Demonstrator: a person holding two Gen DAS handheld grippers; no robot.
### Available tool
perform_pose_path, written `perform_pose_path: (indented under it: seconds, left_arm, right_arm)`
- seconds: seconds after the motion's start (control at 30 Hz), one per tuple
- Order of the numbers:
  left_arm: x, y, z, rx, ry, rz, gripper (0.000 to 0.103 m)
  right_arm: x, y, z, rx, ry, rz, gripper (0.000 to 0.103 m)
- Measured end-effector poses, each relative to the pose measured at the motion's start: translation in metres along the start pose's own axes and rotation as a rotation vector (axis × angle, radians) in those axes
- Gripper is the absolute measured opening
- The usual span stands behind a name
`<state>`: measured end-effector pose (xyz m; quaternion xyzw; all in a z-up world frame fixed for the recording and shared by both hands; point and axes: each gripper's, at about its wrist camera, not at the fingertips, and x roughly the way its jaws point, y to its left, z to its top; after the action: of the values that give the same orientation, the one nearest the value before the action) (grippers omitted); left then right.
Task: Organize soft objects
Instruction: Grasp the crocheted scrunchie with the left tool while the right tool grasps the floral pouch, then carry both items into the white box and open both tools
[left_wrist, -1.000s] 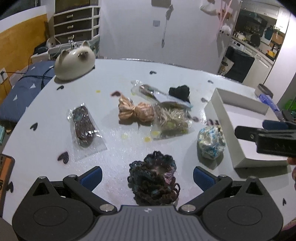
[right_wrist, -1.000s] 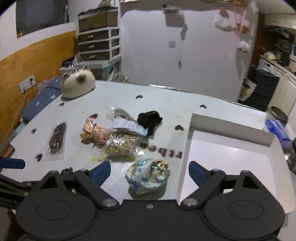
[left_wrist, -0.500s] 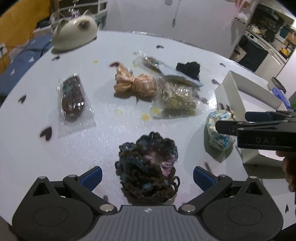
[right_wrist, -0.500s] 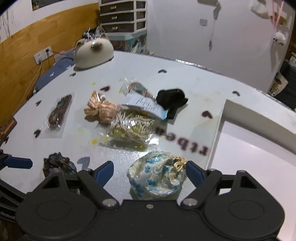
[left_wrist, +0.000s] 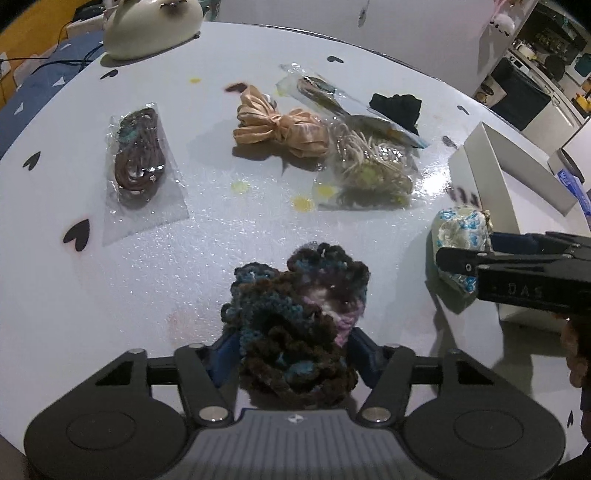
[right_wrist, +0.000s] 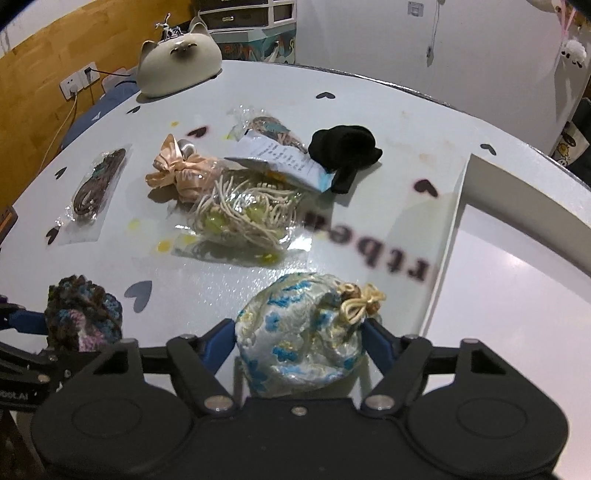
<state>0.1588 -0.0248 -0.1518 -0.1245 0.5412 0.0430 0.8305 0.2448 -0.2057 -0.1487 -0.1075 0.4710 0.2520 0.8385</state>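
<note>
My left gripper (left_wrist: 291, 350) is shut on a dark brown and blue crocheted pouch (left_wrist: 299, 317) on the white table (left_wrist: 207, 236). The pouch also shows in the right wrist view (right_wrist: 83, 314). My right gripper (right_wrist: 299, 339) is shut on a white pouch with blue flowers (right_wrist: 303, 332), seen from the side in the left wrist view (left_wrist: 460, 236). A white open box (right_wrist: 517, 295) stands just right of it.
Further back lie a peach satin bow (left_wrist: 280, 127), a bag of cream cords (left_wrist: 369, 170), a flat bag of brown cord (left_wrist: 138, 162), a packaged item with a label (right_wrist: 280, 147) and a black cloth (right_wrist: 343, 151). A cat-shaped ceramic (right_wrist: 181, 61) stands at the far left edge.
Both grippers moved forward and down and closed: the left on the crocheted pouch, the right on the flowered pouch. Both were open a second ago.
</note>
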Motion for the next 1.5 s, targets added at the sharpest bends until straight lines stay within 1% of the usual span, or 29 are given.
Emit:
perform_pose_path:
  seconds: [0.07,0.17,0.27,0.37,0.57,0.73,0.93,1.03,1.13,1.27,1.4,1.5]
  left_arm:
    - [-0.001,0.000,-0.001,-0.001,-0.006,-0.011,0.054]
    - [-0.006,0.001,-0.001,-0.004,-0.021,-0.026,0.051]
    - [-0.013,0.003,-0.002,-0.008,-0.044,-0.041,0.050]
    - [-0.024,0.005,-0.005,-0.008,-0.075,-0.053,0.049]
    - [-0.051,0.012,-0.017,0.003,-0.151,-0.056,0.049]
    - [-0.072,0.021,-0.031,0.012,-0.190,-0.055,0.049]
    - [-0.095,0.025,-0.041,0.056,-0.236,-0.056,0.049]
    - [-0.105,0.021,-0.043,0.079,-0.258,-0.067,0.049]
    - [-0.115,0.010,-0.039,0.103,-0.284,-0.088,0.049]
    - [-0.120,-0.017,-0.030,0.148,-0.310,-0.118,0.050]
    - [-0.116,-0.058,-0.021,0.187,-0.324,-0.154,0.050]
    - [-0.108,-0.097,-0.016,0.224,-0.323,-0.183,0.050]
  right_arm:
    - [-0.001,0.001,-0.001,0.009,0.004,0.002,0.062]
    - [-0.007,0.002,-0.003,0.025,0.007,0.019,0.053]
    - [-0.013,0.007,-0.007,0.023,0.004,0.036,0.048]
    - [-0.022,0.015,-0.014,0.019,-0.004,0.049,0.045]
    - [-0.045,0.030,-0.024,0.013,-0.049,0.052,0.044]
    - [-0.069,0.043,-0.036,0.044,-0.088,0.043,0.043]
    - [-0.098,0.057,-0.054,0.081,-0.151,0.026,0.044]
    - [-0.117,0.057,-0.065,0.104,-0.188,-0.004,0.044]
    - [-0.137,0.050,-0.077,0.145,-0.226,-0.050,0.044]
    - [-0.160,0.026,-0.093,0.215,-0.264,-0.112,0.044]
    - [-0.177,-0.009,-0.106,0.268,-0.293,-0.160,0.044]
    - [-0.190,-0.038,-0.115,0.289,-0.317,-0.191,0.044]
